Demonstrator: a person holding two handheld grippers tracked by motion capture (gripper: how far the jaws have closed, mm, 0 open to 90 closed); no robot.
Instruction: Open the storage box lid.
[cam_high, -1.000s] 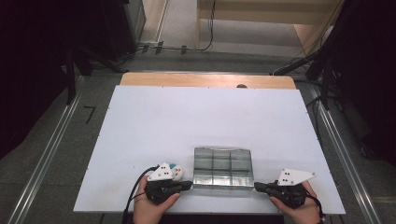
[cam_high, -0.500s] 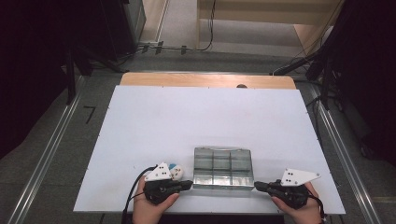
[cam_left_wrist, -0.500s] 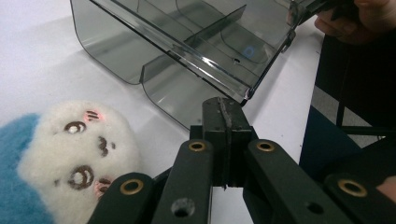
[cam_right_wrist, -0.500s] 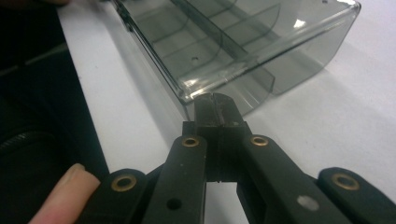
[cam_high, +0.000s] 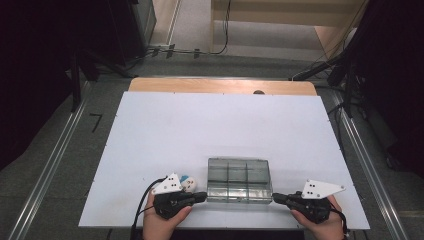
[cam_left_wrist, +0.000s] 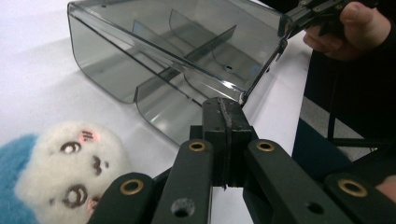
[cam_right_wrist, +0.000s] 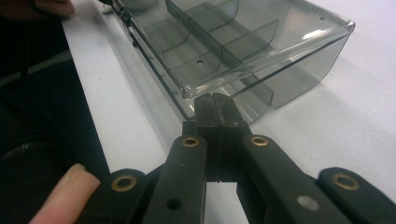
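A clear grey compartment box (cam_high: 239, 179) stands near the table's front edge, its dividers showing through (cam_left_wrist: 187, 42) (cam_right_wrist: 243, 32). My left gripper (cam_high: 202, 196) (cam_left_wrist: 224, 105) is shut, its tip right at the box's near left corner. On the other side, my right gripper (cam_high: 276, 198) (cam_right_wrist: 215, 102) is also shut, with its tip at the near right corner just below the rim. Nothing shows between either pair of jaws. A small white plush toy (cam_high: 187, 183) (cam_left_wrist: 70, 163) with a blue hood lies beside the left gripper.
The white tabletop (cam_high: 200, 130) stretches wide behind the box, and a wooden strip (cam_high: 220, 86) runs along its far edge. Metal rails (cam_high: 50, 165) flank the table, with dark equipment and cables beyond. The table's front edge runs just under my hands.
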